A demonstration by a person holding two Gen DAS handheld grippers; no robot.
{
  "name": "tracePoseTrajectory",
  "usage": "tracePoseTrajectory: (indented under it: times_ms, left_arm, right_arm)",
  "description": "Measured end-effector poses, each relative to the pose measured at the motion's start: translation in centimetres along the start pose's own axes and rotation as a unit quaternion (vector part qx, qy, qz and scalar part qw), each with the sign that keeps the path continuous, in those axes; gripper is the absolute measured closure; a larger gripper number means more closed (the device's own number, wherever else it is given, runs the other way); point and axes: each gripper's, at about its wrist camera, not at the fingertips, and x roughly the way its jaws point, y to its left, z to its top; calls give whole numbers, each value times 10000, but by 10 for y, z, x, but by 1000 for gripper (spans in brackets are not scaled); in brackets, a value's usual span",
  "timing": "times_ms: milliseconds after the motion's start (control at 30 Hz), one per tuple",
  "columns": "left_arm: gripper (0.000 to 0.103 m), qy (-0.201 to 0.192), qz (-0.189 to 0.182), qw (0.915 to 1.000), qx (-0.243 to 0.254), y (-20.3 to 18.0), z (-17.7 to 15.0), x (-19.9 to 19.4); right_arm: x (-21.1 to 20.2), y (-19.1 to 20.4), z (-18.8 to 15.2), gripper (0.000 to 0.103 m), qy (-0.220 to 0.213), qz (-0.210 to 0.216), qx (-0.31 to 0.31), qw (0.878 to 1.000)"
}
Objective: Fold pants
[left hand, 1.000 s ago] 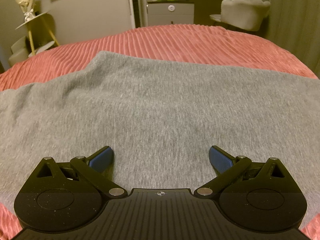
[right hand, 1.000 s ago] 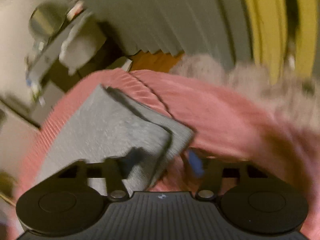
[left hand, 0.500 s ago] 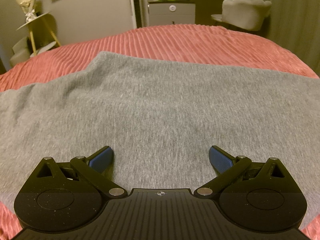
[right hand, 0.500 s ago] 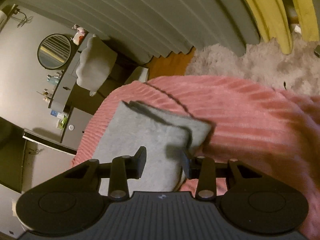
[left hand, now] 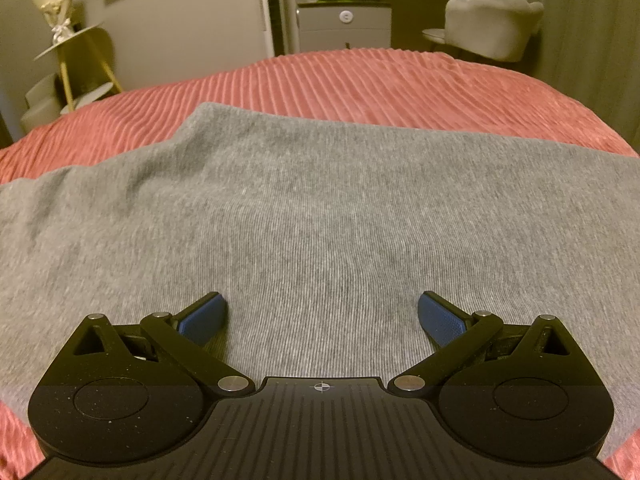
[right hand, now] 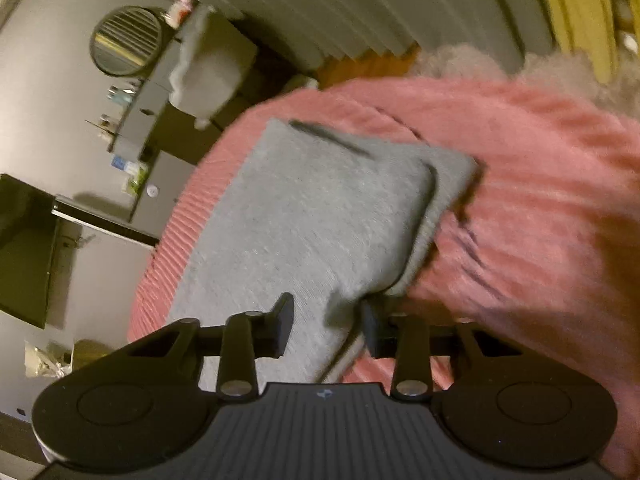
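Observation:
The grey knit pants (left hand: 320,208) lie spread flat on the pink ribbed bedspread (left hand: 360,84). My left gripper (left hand: 322,316) is wide open, its blue pads resting low on the grey fabric. In the right wrist view the pants (right hand: 312,208) lie folded in layers, one end doubled over near the bed's edge. My right gripper (right hand: 326,328) is partly open, with the near edge of the folded fabric passing between its dark fingers. The view is tilted and blurred.
A grey dresser (left hand: 344,24) and a pale chair (left hand: 488,24) stand beyond the bed. A yellow stand (left hand: 76,60) is at the far left. In the right wrist view a round mirror (right hand: 128,40), curtains and a fluffy rug (right hand: 472,60) lie past the bed.
The left gripper has stayed still and open. The right gripper has closed in on the pants' near edge, and its view has rotated and moved nearer to the fabric.

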Motion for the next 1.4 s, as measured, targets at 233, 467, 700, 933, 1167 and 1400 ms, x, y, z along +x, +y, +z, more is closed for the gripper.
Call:
tracePoseTrajectory:
  times_ms: [233, 467, 700, 933, 1167, 1400]
  left_arm:
    - [0, 5, 1, 10000, -7, 0, 0, 0]
    - [0, -2, 5, 10000, -4, -1, 0, 0]
    - [0, -5, 14, 10000, -6, -1, 0, -1]
    - [0, -10, 24, 10000, -3, -1, 0, -1]
    - [0, -12, 31, 10000, -1, -1, 0, -2]
    - [0, -15, 32, 10000, -3, -1, 0, -2]
  right_arm:
    - [-4, 6, 2, 97, -494, -702, -422, 9954]
    - [-19, -29, 23, 88, -802, -1248, 169, 9888]
    - [-8, -54, 33, 56, -645, -610, 823, 9926]
    - [-14, -26, 32, 36, -877, -159, 263, 9957]
    - [16, -27, 27, 62, -357, -229, 184, 9989]
    - [9, 8, 16, 89, -638, -587, -924, 9919]
